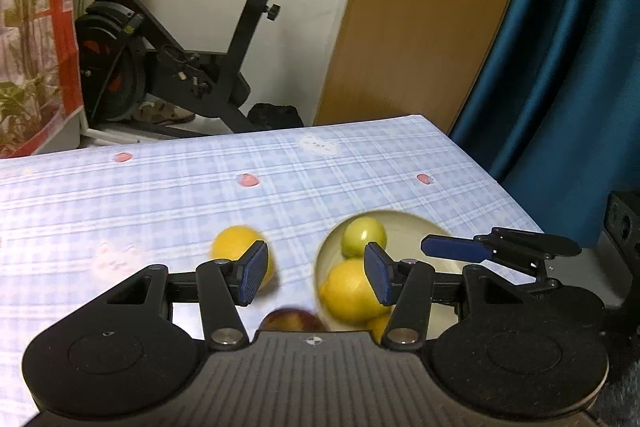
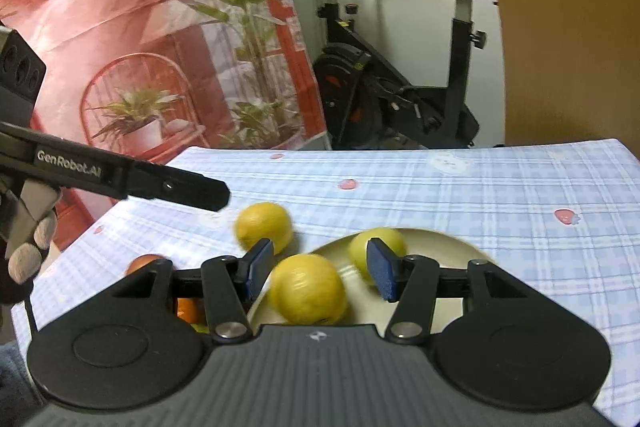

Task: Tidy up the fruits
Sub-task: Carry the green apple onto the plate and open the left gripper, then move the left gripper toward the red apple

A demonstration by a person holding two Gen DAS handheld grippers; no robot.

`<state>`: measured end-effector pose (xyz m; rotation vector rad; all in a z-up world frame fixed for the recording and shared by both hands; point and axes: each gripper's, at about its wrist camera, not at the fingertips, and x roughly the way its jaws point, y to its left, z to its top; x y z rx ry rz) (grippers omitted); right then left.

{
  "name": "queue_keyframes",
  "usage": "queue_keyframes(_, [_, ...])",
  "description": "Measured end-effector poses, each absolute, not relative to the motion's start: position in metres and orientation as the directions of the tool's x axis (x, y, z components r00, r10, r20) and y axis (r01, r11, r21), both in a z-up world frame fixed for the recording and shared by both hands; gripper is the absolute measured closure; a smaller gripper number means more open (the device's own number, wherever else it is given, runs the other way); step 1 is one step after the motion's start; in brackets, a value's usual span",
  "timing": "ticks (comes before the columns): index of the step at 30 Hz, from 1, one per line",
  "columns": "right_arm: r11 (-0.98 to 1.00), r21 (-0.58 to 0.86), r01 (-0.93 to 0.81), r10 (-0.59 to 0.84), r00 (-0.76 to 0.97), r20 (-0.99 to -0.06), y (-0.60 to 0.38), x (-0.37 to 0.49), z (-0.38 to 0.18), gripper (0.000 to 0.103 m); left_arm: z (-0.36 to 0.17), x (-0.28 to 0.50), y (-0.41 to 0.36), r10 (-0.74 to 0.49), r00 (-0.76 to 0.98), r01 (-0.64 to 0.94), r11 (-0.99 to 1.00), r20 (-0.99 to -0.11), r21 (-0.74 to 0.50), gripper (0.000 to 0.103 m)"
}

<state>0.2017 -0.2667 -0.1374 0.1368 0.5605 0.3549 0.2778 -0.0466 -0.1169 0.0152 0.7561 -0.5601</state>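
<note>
While tilted downward, left gripper (image 1: 316, 277), right gripper (image 2: 320, 273) – jaws apart (empty); bowl (image 1: 416, 227) below.

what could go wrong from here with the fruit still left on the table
1. The loose lemon lies on the cloth just outside the plate; a nudge from the fingers may roll it toward the table edge.
2. The plate looks shallow and already holds a lemon and a green fruit; dropping another in could knock one out.
3. The left gripper and right gripper, both empty, hang close above the plate and might collide.
</note>
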Motion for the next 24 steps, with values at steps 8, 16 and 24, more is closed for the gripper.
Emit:
queue_keyframes(8, [0.909, 0.244, -0.337, 0.416, 0.76, -0.499, -0.227, 0.175, -0.143, 0.048, -0.121, 0.237, -0.006, -0.429, 0.612, 0.452, 0.879, -0.664, -0.152, 0.047])
queue_keyframes(16, [0.897, 0.198, -0.396, 0.437, 0.727, -0.529, -0.189, 0.154, -0.152, 0.049, -0.14, 0.215, 0.017, -0.399, 0.614, 0.409, 0.899, -0.681, -0.157, 0.048])
queue_keyframes(24, [0.891, 0.152, -0.428, 0.436, 0.712, -0.551, -0.17, 0.156, -0.154, 0.049, -0.147, 0.221, 0.044, -0.376, 0.634, 0.336, 0.921, -0.675, -0.197, 0.047])
